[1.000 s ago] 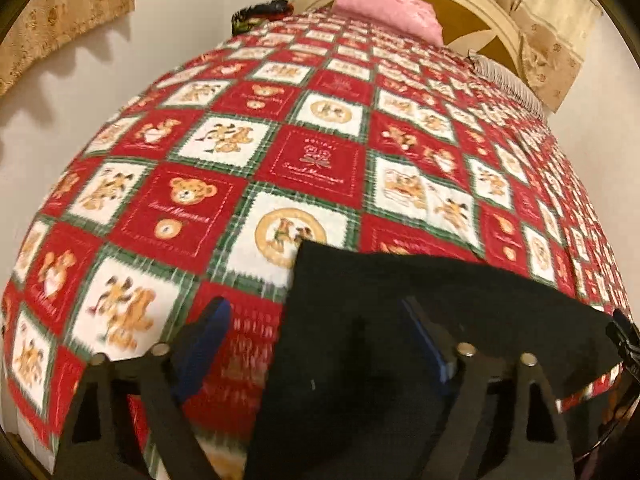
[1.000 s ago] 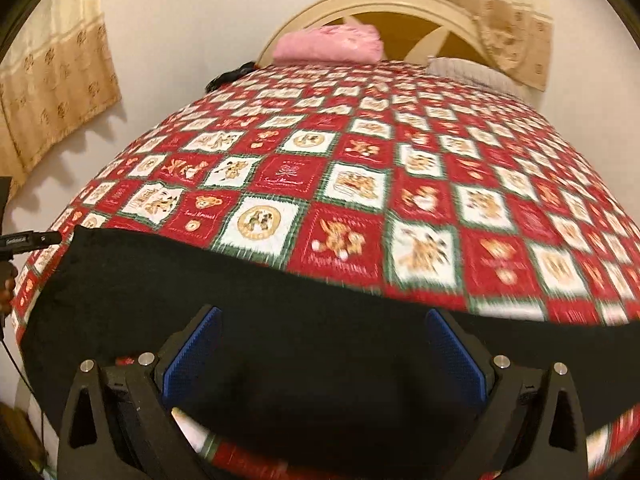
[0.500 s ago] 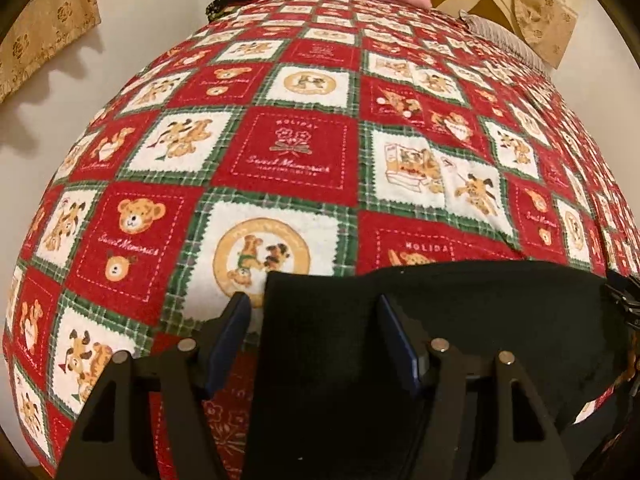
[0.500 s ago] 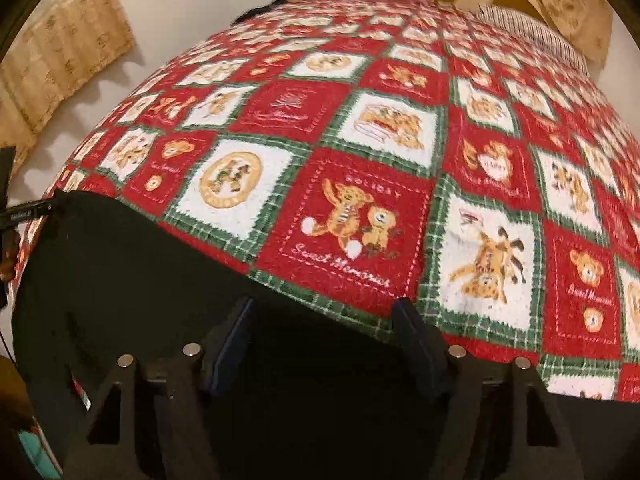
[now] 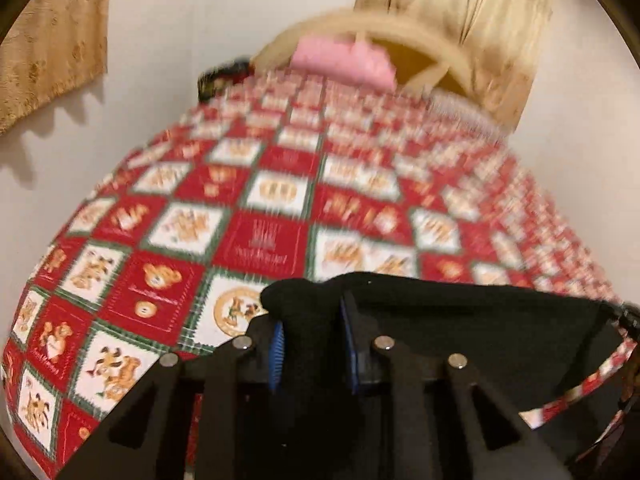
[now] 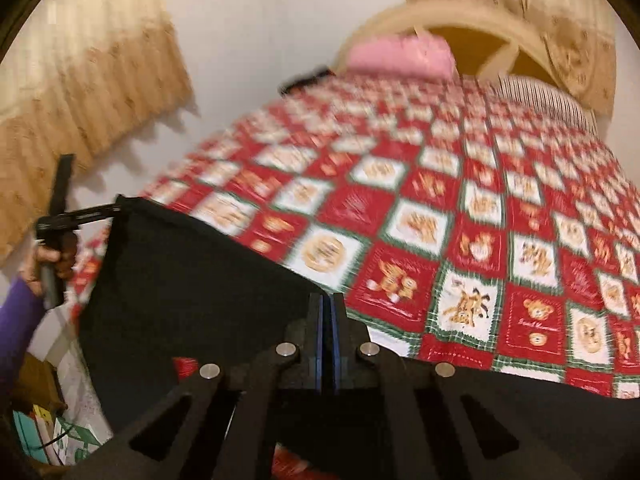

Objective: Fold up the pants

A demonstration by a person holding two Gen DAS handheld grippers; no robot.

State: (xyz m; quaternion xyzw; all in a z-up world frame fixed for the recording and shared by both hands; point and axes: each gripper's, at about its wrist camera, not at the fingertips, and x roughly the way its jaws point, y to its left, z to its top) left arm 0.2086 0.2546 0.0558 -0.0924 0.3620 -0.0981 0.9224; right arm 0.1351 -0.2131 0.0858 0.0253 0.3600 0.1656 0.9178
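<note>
While two grippers, left gripper (image 5: 310, 338) and right gripper (image 6: 328, 334), clamp one pants (image 6: 192, 280).

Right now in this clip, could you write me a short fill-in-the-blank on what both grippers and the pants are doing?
1. The left gripper is shut on a bunched edge of the ____ pants.
2. The right gripper has its blue pads pressed ____ on the same garment.
3. The pants hang over the near edge of a red ____ quilt.
4. A ____ pillow lies by the headboard.

Missing words: black; together; checkered; pink
</note>
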